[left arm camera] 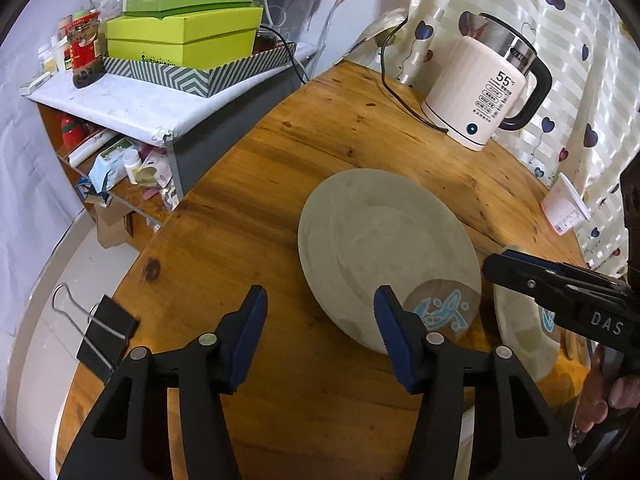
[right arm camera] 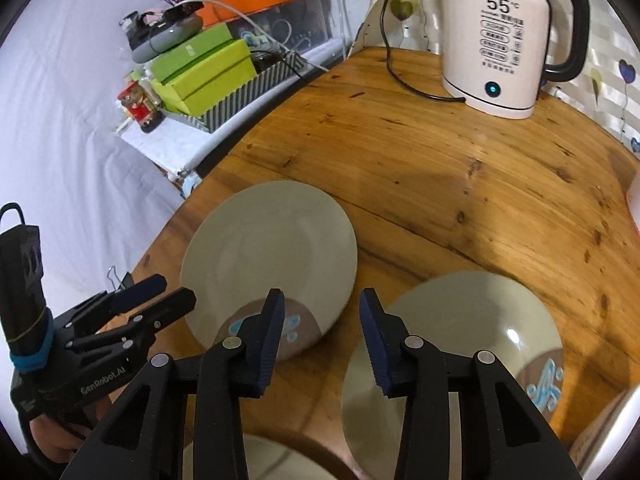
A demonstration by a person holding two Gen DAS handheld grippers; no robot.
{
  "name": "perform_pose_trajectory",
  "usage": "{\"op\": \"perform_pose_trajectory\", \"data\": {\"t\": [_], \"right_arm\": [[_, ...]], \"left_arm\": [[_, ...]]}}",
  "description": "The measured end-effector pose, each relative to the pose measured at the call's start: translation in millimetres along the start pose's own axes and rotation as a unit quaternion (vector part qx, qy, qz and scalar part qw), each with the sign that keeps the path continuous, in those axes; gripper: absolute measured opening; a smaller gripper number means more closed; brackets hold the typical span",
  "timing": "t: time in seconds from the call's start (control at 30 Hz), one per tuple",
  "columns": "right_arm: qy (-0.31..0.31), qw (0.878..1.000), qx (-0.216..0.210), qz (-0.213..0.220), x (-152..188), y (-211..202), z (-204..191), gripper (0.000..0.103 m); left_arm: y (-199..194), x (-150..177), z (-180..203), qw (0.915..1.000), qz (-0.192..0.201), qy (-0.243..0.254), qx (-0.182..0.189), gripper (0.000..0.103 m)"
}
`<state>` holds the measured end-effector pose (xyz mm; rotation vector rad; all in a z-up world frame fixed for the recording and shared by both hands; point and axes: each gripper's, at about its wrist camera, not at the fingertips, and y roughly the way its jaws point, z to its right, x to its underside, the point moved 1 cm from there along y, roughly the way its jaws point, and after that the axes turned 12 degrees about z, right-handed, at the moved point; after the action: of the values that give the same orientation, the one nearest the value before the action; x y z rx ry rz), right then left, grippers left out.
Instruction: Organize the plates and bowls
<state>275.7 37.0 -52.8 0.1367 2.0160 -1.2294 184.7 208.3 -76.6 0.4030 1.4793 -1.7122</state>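
Two plates (right arm camera: 268,256) (right arm camera: 452,352) are laid side by side on the table (right arm camera: 460,184), apart, presumably awaiting stacking. Both grippers (left arm camera: 320,344) (right arm camera: 322,344) are held above them with jaws spread, nothing gripped.

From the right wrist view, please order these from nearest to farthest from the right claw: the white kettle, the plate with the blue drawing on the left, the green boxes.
1. Left plate: just ahead of the right claw, slightly left.
2. Green boxes: far left, on the shelf beside the table.
3. White kettle: far end of the table, to the right. It is close to the boxes in distance, so this order is uncertain.
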Motion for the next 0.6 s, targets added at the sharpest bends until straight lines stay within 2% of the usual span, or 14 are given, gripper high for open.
{"op": "perform_pose_trajectory", "data": {"t": [0.2, 0.23, 0.3, 0.47, 0.6], "right_arm": [[0.015, 1.000, 0.004, -0.016, -4, 20, 6, 0.035], [0.017, 1.000, 0.004, -0.018, -4, 22, 7, 0.033], [0.021, 1.000, 0.004, -0.023, -3, 26, 9, 0.026], [0.029, 0.999, 0.004, -0.027, -1, 33, 12, 0.022], [0.027, 0.999, 0.006, -0.024, -1, 33, 12, 0.022]], "left_arm": [[10, -2, -2, 1.0000, -0.004, 0.001, 0.003, 0.047], [11, -2, -2, 1.0000, -0.006, 0.002, 0.003, 0.043], [14, -2, -1, 0.9999, -0.007, 0.003, 0.009, 0.040], [18, -3, 4, 0.9998, -0.006, 0.011, 0.018, 0.033], [19, -3, 4, 0.9998, -0.004, 0.011, 0.019, 0.033]]}}
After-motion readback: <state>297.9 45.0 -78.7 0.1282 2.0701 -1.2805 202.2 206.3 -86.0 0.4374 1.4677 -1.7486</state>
